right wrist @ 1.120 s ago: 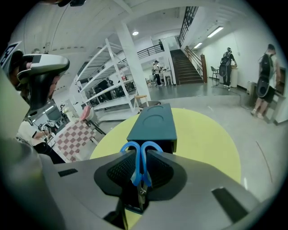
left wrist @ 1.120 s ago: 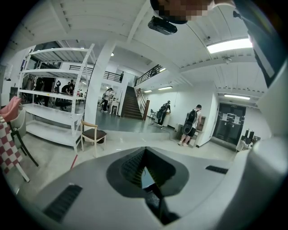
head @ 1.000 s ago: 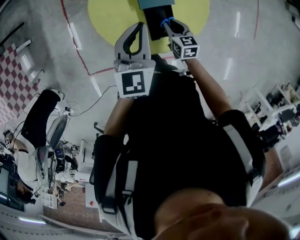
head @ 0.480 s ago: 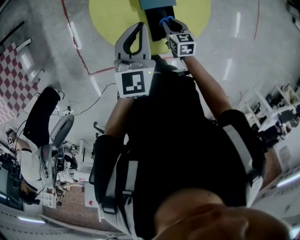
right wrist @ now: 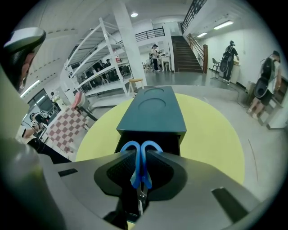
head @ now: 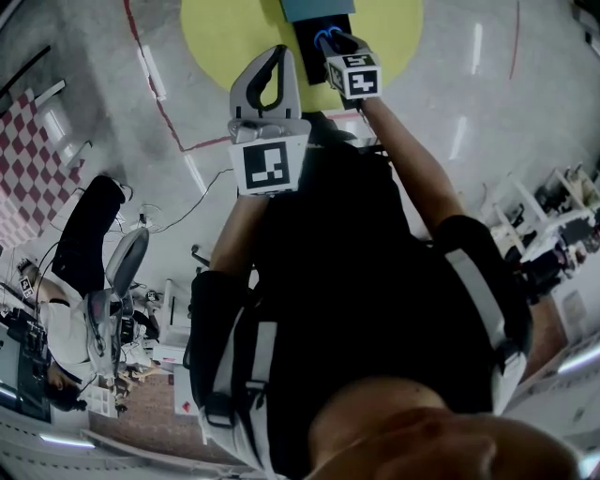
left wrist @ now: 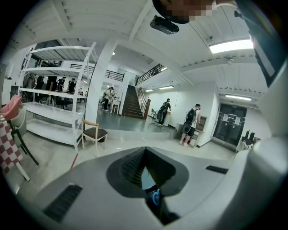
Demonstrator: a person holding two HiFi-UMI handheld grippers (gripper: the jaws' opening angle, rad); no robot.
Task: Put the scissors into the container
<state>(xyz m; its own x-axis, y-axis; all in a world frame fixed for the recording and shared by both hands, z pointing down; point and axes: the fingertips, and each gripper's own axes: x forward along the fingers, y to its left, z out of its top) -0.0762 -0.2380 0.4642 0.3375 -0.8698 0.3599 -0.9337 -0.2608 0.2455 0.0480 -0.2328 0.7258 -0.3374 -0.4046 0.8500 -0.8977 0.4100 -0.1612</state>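
Note:
A dark teal container (right wrist: 153,110) stands on a yellow round surface (right wrist: 211,134), its black opening (right wrist: 173,141) facing me. My right gripper (right wrist: 141,170) is shut on blue-handled scissors (right wrist: 141,157), handles pointing at that opening and the blades back between the jaws. In the head view the right gripper (head: 333,39) holds the scissors (head: 324,37) right at the container (head: 314,9). My left gripper (head: 277,52) is held up beside it, jaws together with nothing in them; the left gripper view shows the left gripper (left wrist: 145,155) the same way.
A red line (head: 159,108) curves on the grey floor around the yellow surface (head: 225,37). A checkered mat (head: 37,159) and a seated person (head: 56,309) lie to the left. White shelving (right wrist: 96,58), a chair (left wrist: 92,133) and standing people (left wrist: 191,121) are farther off.
My right gripper has carried the scissors forward, up to the container's black opening. The left gripper has stayed where it was.

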